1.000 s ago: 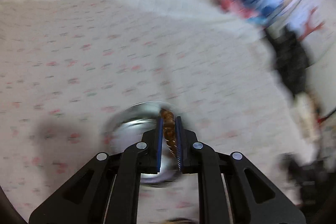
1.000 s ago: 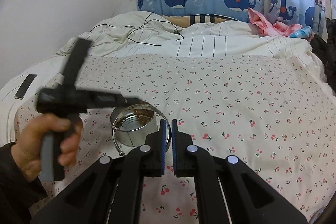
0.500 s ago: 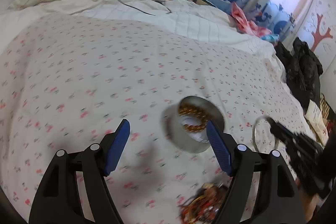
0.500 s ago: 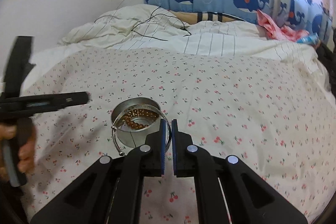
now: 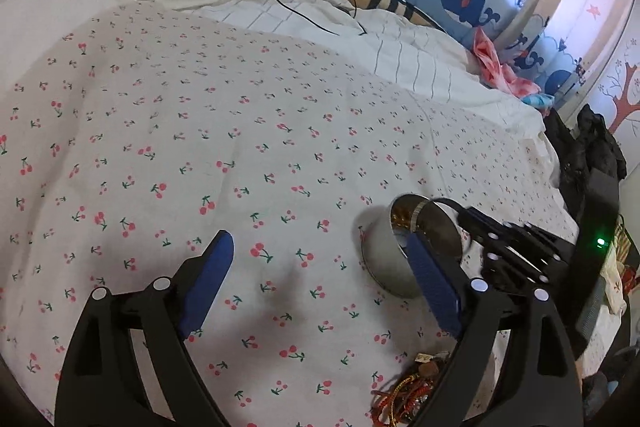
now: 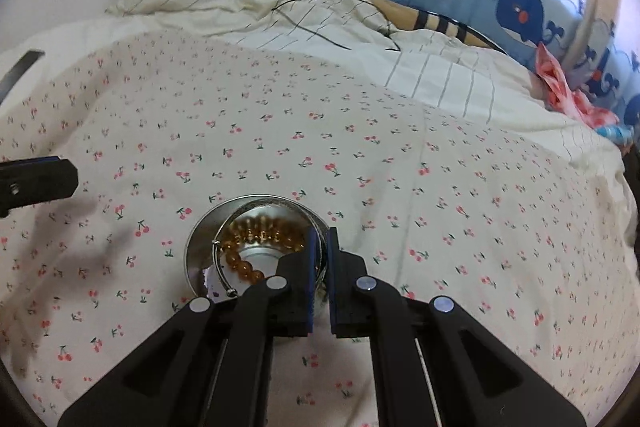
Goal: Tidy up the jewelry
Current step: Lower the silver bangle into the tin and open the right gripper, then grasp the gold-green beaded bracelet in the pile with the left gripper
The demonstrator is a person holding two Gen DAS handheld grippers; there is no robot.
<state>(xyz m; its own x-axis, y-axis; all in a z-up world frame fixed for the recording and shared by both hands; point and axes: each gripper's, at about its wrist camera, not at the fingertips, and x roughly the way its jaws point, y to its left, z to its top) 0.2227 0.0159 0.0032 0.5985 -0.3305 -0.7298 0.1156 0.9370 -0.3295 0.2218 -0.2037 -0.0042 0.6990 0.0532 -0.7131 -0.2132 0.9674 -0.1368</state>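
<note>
The left gripper (image 5: 320,263) has just been opening; its fingers (image 5: 212,267) stand wide with nothing between them, the tangled jewelry pile (image 5: 408,393) below its right finger. The amber bead bracelet (image 6: 256,247) lies in the metal tin (image 6: 200,251) ahead of the right gripper (image 6: 323,259), whose fingers are closed and seem to pinch the tin's rim. The next move is probably picking another piece from the pile.

Amber bead bracelet (image 6: 256,243) in steel tin (image 6: 200,247) on cherry-print sheet (image 6: 360,147)
</note>
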